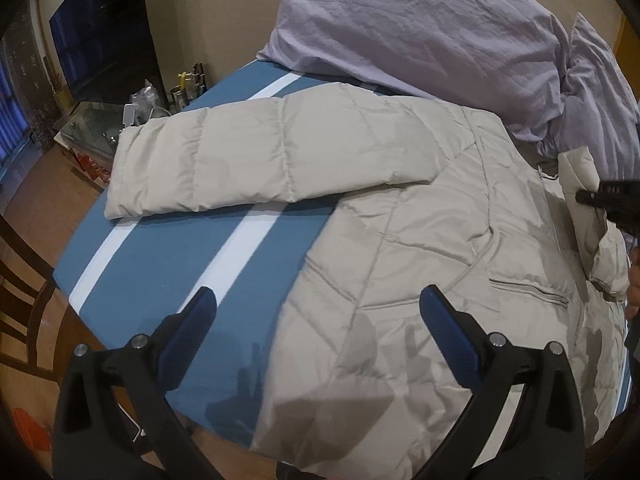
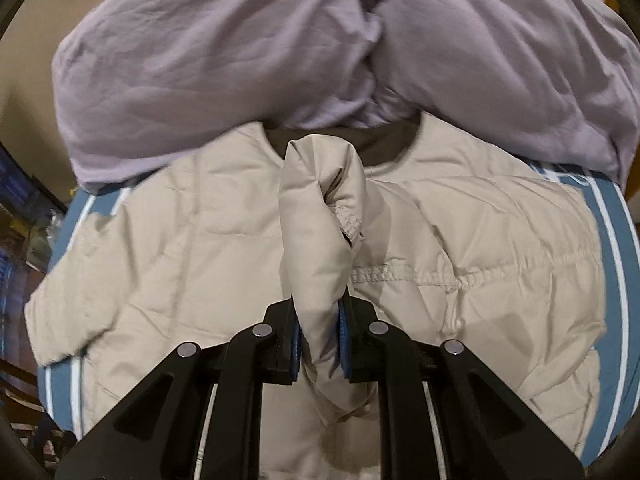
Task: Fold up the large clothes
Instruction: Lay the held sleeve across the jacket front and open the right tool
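Observation:
A beige quilted puffer jacket [image 1: 400, 216] lies spread on a blue sheet with white stripes [image 1: 168, 264]. One sleeve [image 1: 224, 160] stretches out to the left. My left gripper [image 1: 318, 308] is open and empty, hovering over the jacket's lower edge. My right gripper [image 2: 319, 344] is shut on the other sleeve's cuff end [image 2: 320, 216] and holds it up over the jacket body [image 2: 160, 260]. The right gripper also shows at the right edge of the left wrist view [image 1: 600, 200], holding the raised sleeve.
A bunched lilac duvet [image 1: 440, 32] lies at the far side of the bed, also filling the top of the right wrist view [image 2: 240, 60]. A glass side table with clutter [image 1: 100, 128] stands at the far left. Wooden floor and a dark chair [image 1: 24, 300] lie left.

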`<action>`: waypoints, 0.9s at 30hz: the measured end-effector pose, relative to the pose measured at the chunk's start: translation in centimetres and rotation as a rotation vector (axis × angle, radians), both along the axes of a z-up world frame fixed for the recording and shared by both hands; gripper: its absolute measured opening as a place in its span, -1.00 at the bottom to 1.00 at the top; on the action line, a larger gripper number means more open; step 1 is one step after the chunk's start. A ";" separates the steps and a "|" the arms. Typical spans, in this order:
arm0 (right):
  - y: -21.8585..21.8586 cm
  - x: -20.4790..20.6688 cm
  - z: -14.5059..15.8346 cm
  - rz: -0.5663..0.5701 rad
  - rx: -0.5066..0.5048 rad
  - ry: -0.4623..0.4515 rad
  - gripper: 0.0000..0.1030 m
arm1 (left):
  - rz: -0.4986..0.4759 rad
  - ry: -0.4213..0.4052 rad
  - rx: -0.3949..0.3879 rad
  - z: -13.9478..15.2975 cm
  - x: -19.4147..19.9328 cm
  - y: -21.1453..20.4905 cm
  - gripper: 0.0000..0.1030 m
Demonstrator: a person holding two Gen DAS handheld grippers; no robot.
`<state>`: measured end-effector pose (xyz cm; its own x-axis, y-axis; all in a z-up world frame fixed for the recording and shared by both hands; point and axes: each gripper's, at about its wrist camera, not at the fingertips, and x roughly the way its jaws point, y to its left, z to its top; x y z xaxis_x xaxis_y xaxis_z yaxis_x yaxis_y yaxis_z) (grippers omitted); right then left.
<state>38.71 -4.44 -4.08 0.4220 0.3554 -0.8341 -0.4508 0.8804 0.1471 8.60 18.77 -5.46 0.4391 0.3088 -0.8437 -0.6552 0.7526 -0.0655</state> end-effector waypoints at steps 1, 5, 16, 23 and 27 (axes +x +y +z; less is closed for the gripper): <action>0.3 0.0 0.1 0.000 0.009 0.005 -0.70 | 0.004 0.000 0.000 0.0 -0.1 0.1 0.97; 1.2 0.3 -0.7 -0.008 0.028 0.042 -0.70 | 0.016 0.002 -0.001 -0.1 -0.4 0.6 0.97; 1.0 0.7 -3.3 0.037 0.069 0.154 0.00 | -0.006 0.005 -0.001 -0.2 0.5 0.6 0.97; -2.0 1.4 -0.8 -0.032 0.131 0.071 0.08 | -0.014 -0.001 -0.004 -0.2 1.4 0.5 0.97; -3.1 2.2 -1.8 -0.104 0.067 0.056 0.09 | 0.001 -0.011 -0.020 -0.3 1.2 1.4 0.97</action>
<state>40.86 -7.51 -5.84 0.4127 0.3683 -0.8331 -0.3474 0.9091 0.2297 9.78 20.13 -5.76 0.4484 0.2922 -0.8447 -0.6550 0.7505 -0.0881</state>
